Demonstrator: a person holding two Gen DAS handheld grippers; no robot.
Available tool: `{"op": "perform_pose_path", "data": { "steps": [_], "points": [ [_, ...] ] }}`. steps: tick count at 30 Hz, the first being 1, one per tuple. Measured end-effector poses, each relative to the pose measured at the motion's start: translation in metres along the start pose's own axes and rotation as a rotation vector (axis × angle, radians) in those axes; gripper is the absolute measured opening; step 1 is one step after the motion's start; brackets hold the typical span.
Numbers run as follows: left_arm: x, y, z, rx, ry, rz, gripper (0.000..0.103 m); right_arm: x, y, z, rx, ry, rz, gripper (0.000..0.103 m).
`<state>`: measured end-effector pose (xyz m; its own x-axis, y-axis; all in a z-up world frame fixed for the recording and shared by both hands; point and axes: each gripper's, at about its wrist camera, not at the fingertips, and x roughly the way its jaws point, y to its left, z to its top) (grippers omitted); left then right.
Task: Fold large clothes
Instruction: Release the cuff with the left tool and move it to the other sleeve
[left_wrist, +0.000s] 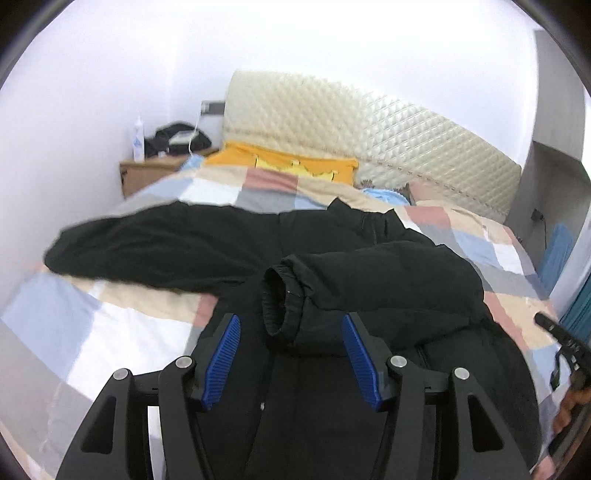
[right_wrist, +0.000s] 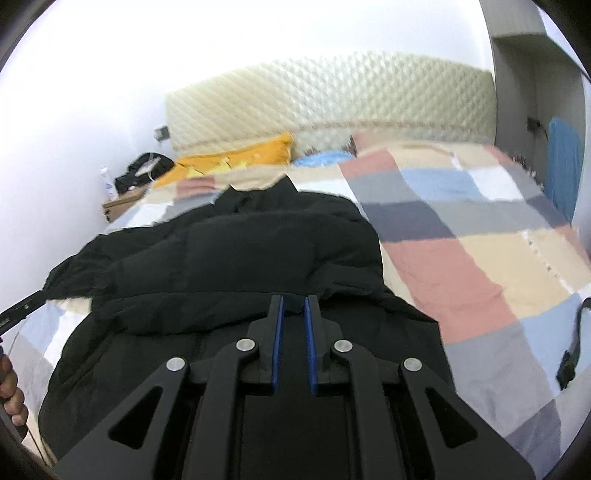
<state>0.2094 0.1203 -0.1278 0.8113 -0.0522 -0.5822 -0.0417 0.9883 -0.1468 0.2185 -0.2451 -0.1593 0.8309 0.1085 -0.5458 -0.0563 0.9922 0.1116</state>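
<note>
A black padded jacket (left_wrist: 332, 266) lies spread on the checked bedspread (left_wrist: 110, 302). Its right sleeve is folded across the body, cuff (left_wrist: 280, 299) open toward me; the left sleeve (left_wrist: 129, 243) stretches out to the left. My left gripper (left_wrist: 291, 321) is open, its blue pads on either side of the cuff, just above the jacket. In the right wrist view the jacket (right_wrist: 240, 258) fills the middle. My right gripper (right_wrist: 293, 301) is nearly shut, with a narrow gap between its pads, at the folded sleeve's edge; whether it pinches fabric is unclear.
A quilted cream headboard (left_wrist: 369, 122) stands at the far end, with an orange pillow (left_wrist: 280, 162) and a blue item (right_wrist: 321, 158) below it. A wooden nightstand (left_wrist: 147, 170) holds a bottle and a dark bag. A grey cabinet (left_wrist: 546, 177) stands at the right.
</note>
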Motion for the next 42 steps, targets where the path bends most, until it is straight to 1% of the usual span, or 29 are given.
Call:
{"op": "perform_pose_path", "data": {
  "steps": [2, 5, 8, 10, 13, 20, 23, 27, 30, 32, 35, 39, 42],
  "points": [
    [-0.015, -0.010, -0.008, 0.042, -0.023, 0.003, 0.057, -0.017, 0.003, -0.003, -0.014, -0.033, 0.007, 0.012],
    [-0.034, -0.026, -0.018, 0.108, -0.058, 0.042, 0.057, -0.039, 0.009, -0.006, -0.033, -0.078, 0.038, 0.012],
    [-0.046, -0.036, -0.025, 0.136, -0.072, 0.039, 0.057, -0.055, 0.016, -0.007, -0.047, -0.107, 0.050, 0.012],
    [-0.051, -0.038, -0.029, 0.140, -0.068, 0.034, 0.057, -0.064, 0.020, -0.010, -0.043, -0.115, 0.070, 0.012],
    [-0.060, -0.039, -0.033, 0.120, -0.066, 0.021, 0.057, -0.078, 0.025, -0.018, -0.068, -0.133, 0.066, 0.012],
    [-0.094, -0.044, -0.035, 0.069, -0.099, -0.021, 0.057, -0.106, 0.026, -0.035, -0.105, -0.157, 0.088, 0.012],
    [-0.107, -0.050, -0.032, 0.074, -0.112, -0.036, 0.057, -0.115, 0.025, -0.041, -0.108, -0.158, 0.102, 0.012],
    [-0.125, -0.063, -0.027, 0.105, -0.137, -0.048, 0.058, -0.126, 0.022, -0.047, -0.098, -0.158, 0.119, 0.012],
    [-0.127, -0.066, -0.027, 0.113, -0.144, -0.039, 0.058, -0.134, 0.023, -0.054, -0.127, -0.194, 0.107, 0.012],
    [-0.127, -0.065, -0.026, 0.101, -0.132, -0.035, 0.057, -0.133, 0.023, -0.058, -0.143, -0.182, 0.089, 0.012],
    [-0.129, -0.067, -0.022, 0.095, -0.136, -0.030, 0.058, -0.136, 0.019, -0.061, -0.111, -0.172, 0.109, 0.012],
    [-0.129, -0.066, -0.015, 0.097, -0.134, -0.017, 0.058, -0.143, 0.020, -0.060, -0.116, -0.194, 0.113, 0.012],
    [-0.118, -0.054, -0.002, 0.075, -0.103, -0.021, 0.059, -0.143, 0.018, -0.062, -0.107, -0.189, 0.120, 0.012]
  ]
}}
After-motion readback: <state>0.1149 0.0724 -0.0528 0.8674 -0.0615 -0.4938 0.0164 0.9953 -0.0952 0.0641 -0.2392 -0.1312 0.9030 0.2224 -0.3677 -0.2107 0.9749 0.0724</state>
